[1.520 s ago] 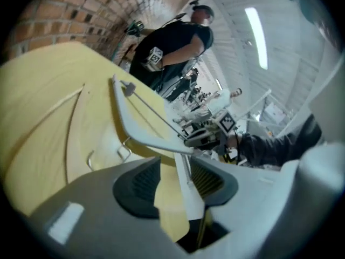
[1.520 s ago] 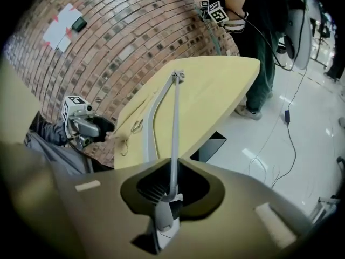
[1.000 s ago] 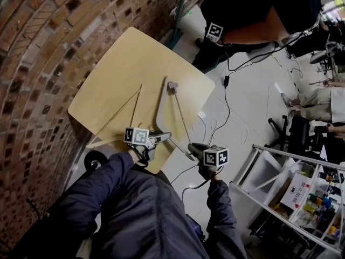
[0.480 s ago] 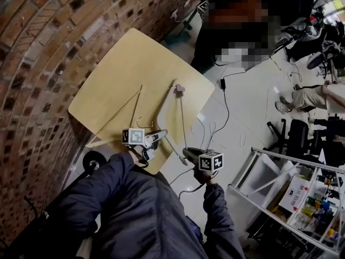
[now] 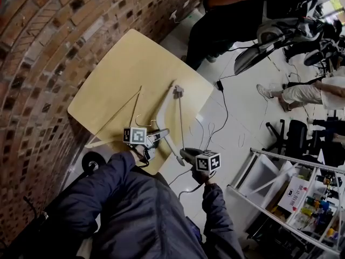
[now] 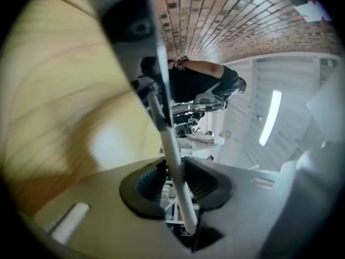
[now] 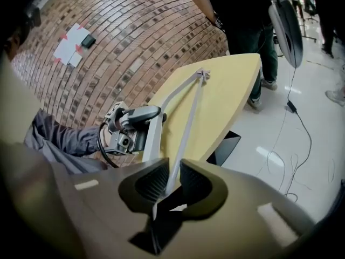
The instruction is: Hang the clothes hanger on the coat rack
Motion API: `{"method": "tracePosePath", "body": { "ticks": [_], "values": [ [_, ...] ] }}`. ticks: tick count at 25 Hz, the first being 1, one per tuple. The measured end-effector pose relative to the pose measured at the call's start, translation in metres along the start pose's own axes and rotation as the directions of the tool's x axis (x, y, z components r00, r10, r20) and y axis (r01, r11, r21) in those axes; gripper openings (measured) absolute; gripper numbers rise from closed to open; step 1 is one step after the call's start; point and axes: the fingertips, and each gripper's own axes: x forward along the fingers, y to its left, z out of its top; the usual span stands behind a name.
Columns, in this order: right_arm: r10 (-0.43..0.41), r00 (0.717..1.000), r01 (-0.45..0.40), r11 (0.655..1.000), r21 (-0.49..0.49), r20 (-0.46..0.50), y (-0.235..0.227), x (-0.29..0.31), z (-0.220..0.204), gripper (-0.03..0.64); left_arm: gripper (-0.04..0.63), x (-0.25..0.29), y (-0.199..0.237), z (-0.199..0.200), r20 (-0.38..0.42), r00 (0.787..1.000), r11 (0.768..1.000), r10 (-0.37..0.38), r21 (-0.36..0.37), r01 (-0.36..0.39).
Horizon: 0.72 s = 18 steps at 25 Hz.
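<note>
Head view: the white hanger (image 5: 180, 117) spans the table's (image 5: 124, 63) near edge, between left gripper (image 5: 160, 136) and right gripper (image 5: 185, 154). Left gripper view: the jaws, just closed, clamp its thick arm (image 6: 171, 155). Right gripper view: the jaws, just opening, stand slightly apart around its thin rod (image 7: 186, 112).

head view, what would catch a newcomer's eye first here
The grey clothes hanger at the near edge of the pale wooden table, beside the brick wall, stands out. The left claw has just closed on one arm; the right claw has just been opening, the thin bar between its jaws.
</note>
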Motion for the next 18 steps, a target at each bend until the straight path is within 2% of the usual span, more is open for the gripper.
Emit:
{"method": "tracePosePath", "body": {
  "ticks": [3, 7, 12, 18],
  "values": [
    [-0.046, 0.999, 0.044, 0.996, -0.081, -0.021, 0.001, 0.012, -0.006, 0.082, 0.101, -0.003, -0.005, 0.003, -0.022, 1.000, 0.999, 0.015, 0.050, -0.014],
    [-0.134, 0.990, 0.123, 0.969, -0.216, -0.037, 0.011, 0.038, -0.010, 0.115, 0.086, -0.009, -0.020, 0.008, -0.049, 0.998, 0.990, 0.038, 0.137, -0.031],
    [-0.186, 0.982, 0.187, 0.959, -0.211, 0.027, 0.018, 0.053, -0.003, 0.158, 0.080, -0.014, -0.042, 0.013, -0.095, 0.994, 0.952, 0.050, 0.305, -0.019],
    [-0.185, 0.980, 0.197, 0.946, -0.258, 0.072, 0.034, 0.047, 0.003, 0.175, 0.080, -0.026, -0.059, 0.012, -0.110, 0.992, 0.933, 0.060, 0.360, -0.016]
  ]
}}
